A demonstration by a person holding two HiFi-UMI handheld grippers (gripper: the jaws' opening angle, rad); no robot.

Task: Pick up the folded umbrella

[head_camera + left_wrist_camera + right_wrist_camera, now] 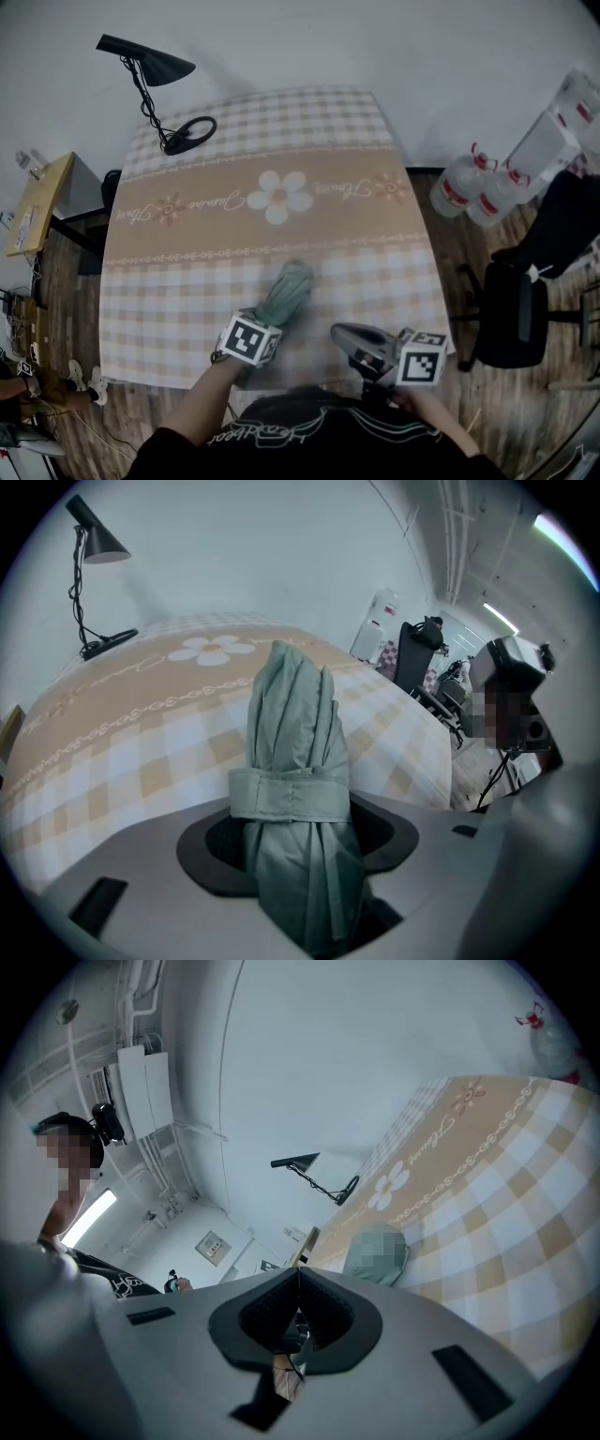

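The folded umbrella (287, 289), a sage-green bundle bound by a strap, lies on the checked tablecloth (187, 281) near the table's front edge. My left gripper (270, 325) reaches down over its near end. In the left gripper view the umbrella (292, 733) stands between the two jaws, which press on its folds just below the strap, so my left gripper (296, 850) is shut on it. My right gripper (349, 337) hovers to the right of the umbrella, apart from it. In the right gripper view its jaws meet with nothing between them (298, 1290).
A black desk lamp (150, 66) stands at the table's far left corner. Water bottles (464, 187) and a black chair (514, 314) are on the floor to the right. A wooden side table (37, 202) is at the left. The table's front edge runs just under both grippers.
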